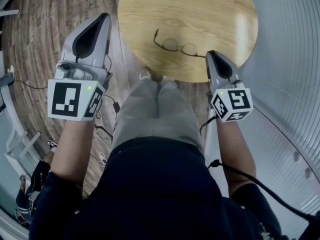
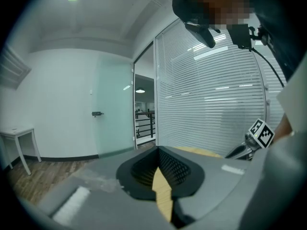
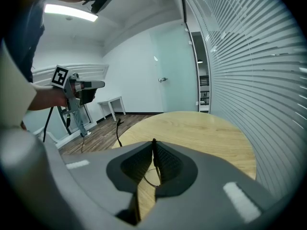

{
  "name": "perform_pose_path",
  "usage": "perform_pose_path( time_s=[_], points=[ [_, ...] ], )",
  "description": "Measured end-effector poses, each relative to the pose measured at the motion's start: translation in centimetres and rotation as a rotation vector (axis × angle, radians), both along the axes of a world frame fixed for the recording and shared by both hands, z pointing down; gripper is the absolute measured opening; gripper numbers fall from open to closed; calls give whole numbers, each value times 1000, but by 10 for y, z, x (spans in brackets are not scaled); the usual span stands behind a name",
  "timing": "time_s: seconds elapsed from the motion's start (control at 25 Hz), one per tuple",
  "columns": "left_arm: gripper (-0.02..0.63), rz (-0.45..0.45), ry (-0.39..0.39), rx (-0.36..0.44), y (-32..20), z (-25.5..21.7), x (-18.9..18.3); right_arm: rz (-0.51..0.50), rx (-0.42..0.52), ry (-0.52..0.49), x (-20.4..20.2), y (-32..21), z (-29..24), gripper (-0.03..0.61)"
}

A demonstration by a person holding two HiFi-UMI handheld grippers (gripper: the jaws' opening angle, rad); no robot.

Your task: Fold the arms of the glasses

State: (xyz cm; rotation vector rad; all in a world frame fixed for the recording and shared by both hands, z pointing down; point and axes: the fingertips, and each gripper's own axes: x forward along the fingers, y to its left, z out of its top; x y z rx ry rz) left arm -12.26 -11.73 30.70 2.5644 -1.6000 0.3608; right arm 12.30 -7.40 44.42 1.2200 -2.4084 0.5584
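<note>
wooden table [image 1: 200,9]: right tongs [image 1: 210,54] pinch glasses [image 1: 179,46] arm

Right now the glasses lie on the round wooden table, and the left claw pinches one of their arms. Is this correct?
No: the right claw pinches that arm, as the right gripper view shows; the glasses do lie on the table.

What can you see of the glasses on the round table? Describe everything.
The glasses have a thin dark wire frame with two oval clear lenses. They lie on the round wooden table near its front edge, both arms unfolded. One arm points away; the other's end sits in the right claw, which appears shut on it.
</note>
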Motion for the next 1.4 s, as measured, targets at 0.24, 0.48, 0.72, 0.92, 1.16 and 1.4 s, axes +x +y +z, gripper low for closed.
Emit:
perform_pose_path(
  time_s=[0.24,0.48,0.72,0.92,1.16,1.4],
  points=[
    [2,-8,3,-3,1,-1,-10,-8,-2,14,-7,-2,-2,29],
    [2,-9,14,-5,0,1,-17,-21,1,26,-19,-2,-3,29],
    [2,-7,16,-1,-10,4,-23,-37,-12,32,-31,-9,4,29],
    [2,-17,19,-8,-8,5,-32,-42,-21,33,-39,-8,5,31],
    [2,-31,38,-30,-41,9,-77,-63,-47,54,-82,-39,6,31],
    [2,-35,33,-24,-12,13,-58,-86,-40,49,-76,-18,16,31]
  ],
)
